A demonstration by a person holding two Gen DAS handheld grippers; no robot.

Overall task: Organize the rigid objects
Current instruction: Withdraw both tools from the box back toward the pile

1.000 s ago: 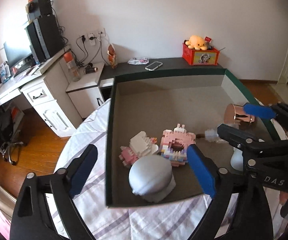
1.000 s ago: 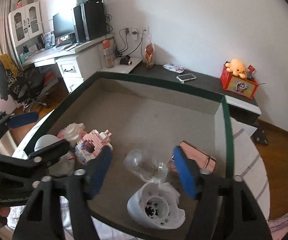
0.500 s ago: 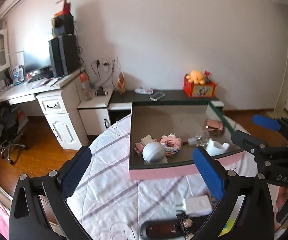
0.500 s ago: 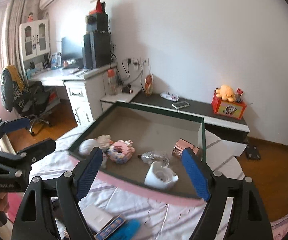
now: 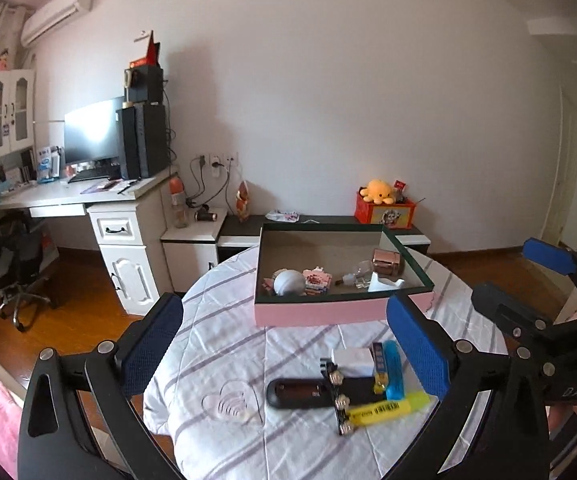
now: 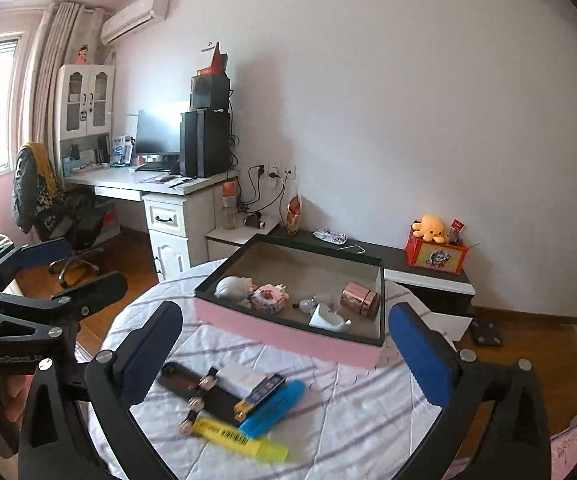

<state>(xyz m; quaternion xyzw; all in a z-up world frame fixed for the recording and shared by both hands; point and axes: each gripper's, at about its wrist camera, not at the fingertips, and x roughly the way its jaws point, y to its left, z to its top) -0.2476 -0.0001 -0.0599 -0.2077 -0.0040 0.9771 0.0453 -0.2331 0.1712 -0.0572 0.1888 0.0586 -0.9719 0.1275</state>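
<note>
a: pink box (image 5: 338,314) at the table's (image 5: 216,360) far edge already holds the shell, brick toy, bulb and copper cup; why hang back?
b: probably to pick the next piece; highlighter (image 6: 240,438), blue tube (image 6: 272,404) and remote (image 5: 300,394) lie at the near edge; left gripper (image 5: 284,344) and right gripper (image 6: 284,348) hover above them, jaws wide apart, holding nothing.

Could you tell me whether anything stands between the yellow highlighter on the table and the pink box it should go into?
The yellow highlighter is hemmed in by a blue cylinder and black remote; beyond them only bare striped tablecloth reaches the pink box.
</note>
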